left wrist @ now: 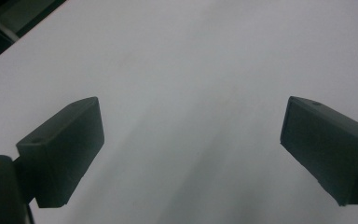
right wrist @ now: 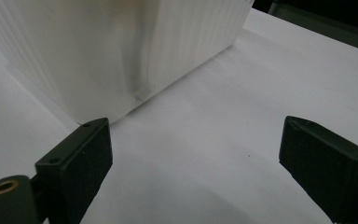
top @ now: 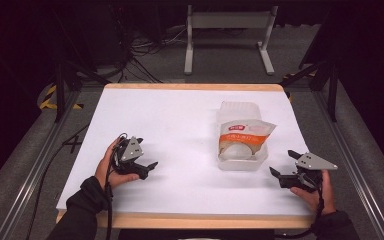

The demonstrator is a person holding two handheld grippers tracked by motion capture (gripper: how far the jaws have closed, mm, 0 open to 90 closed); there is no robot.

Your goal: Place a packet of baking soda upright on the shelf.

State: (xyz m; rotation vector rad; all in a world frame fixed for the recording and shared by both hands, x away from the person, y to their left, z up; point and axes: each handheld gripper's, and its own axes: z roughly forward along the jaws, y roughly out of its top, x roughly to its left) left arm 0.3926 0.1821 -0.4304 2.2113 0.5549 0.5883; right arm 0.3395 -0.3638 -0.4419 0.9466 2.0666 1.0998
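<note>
Counter (top: 180, 125): white rectangular top with a pale wooden edge at the near and far sides; grey floor around it, a white metal frame (top: 227, 35) standing on the floor beyond the far edge.

Plastic container (top: 240, 112): translucent, ribbed, rectangular; stands on the counter right of centre, nearer the right tool than the left; its ribbed wall and one lower corner appear close ahead in the right gripper view (right wrist: 121, 51).

Pouch (top: 243, 140): white and orange printed packet with a clear window at its lower part; lies in the container, leaning over the near rim, top end toward the far side.

Left tool (top: 147, 167): held in the person's left hand (top: 107, 167) low over the near-left part of the counter, well apart from the container; jaws spread wide, holding nothing, bare white counter between them in the left gripper view (left wrist: 191, 144).

Right tool (top: 285, 167): held in the person's right hand (top: 317, 192) at the near-right of the counter, near the container's near right corner but apart from it; jaws spread wide, nothing between them.
</note>
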